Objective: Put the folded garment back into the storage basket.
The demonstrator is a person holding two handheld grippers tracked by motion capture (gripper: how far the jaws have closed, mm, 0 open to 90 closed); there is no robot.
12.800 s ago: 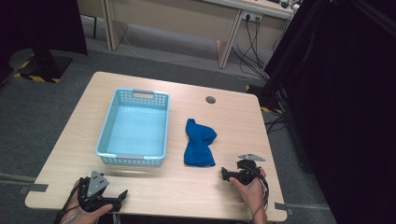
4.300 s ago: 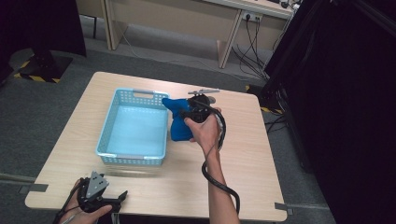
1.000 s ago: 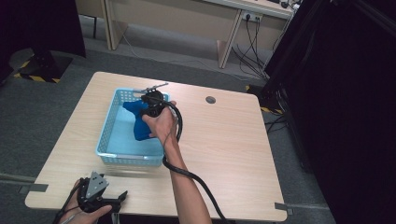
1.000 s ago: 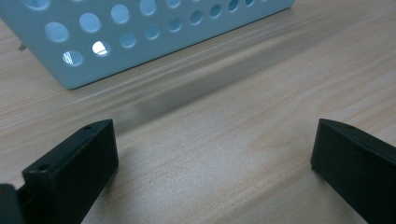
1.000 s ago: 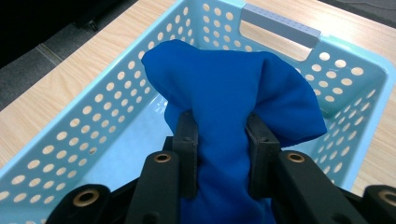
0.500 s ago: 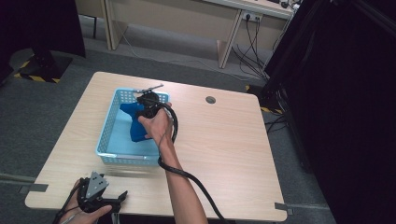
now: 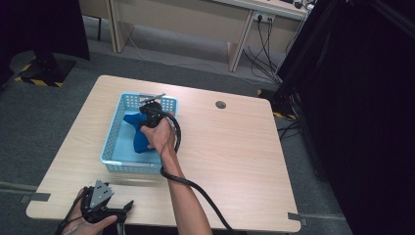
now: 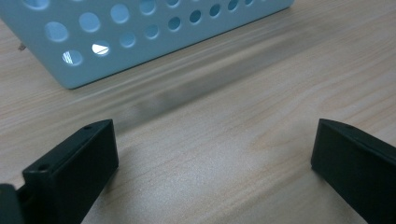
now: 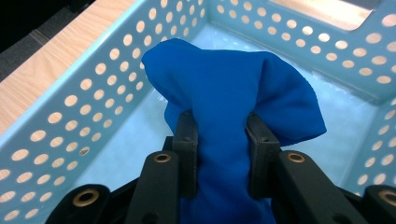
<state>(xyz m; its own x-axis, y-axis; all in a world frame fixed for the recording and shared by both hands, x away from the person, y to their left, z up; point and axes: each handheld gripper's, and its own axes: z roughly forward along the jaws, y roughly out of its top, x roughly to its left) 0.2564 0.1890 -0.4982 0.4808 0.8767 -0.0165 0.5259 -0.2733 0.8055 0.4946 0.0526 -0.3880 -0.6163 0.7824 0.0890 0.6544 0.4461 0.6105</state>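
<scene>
Holding the blue cloth (image 9: 229, 98) in my right claw (image 9: 223, 140), jaws clamped on a bunched fold of it. In the right gripper view the cloth bulges up above the jaws and drapes down between them. It sits over the inside of the light blue basket (image 9: 70, 116), perforated walls on both sides and the pale floor below. Can't tell whether the lower end of the cloth touches the basket floor.

From the high view, the right claw (image 7: 147, 108) is over the far half of the basket (image 7: 111, 142), with the cloth (image 7: 138, 132) hanging under the hand (image 7: 159, 133) and inside the basket walls. Black cable (image 7: 195, 188) loops off the claw and trails back along the forearm toward the near edge of the desk (image 7: 235, 147).

Left claw (image 7: 113, 211) rests at the near left corner of the desk, gripped by the left hand (image 7: 85, 223), grey plate on top. Left gripper view has its jaws wide apart with nothing between them, bare wood underneath, and the near corner of the basket (image 8: 140, 37) just ahead. Left claw (image 8: 212, 163) and basket are apart.

Small round hole (image 7: 220, 104) in the desk top near the far edge, right of the basket.
</scene>
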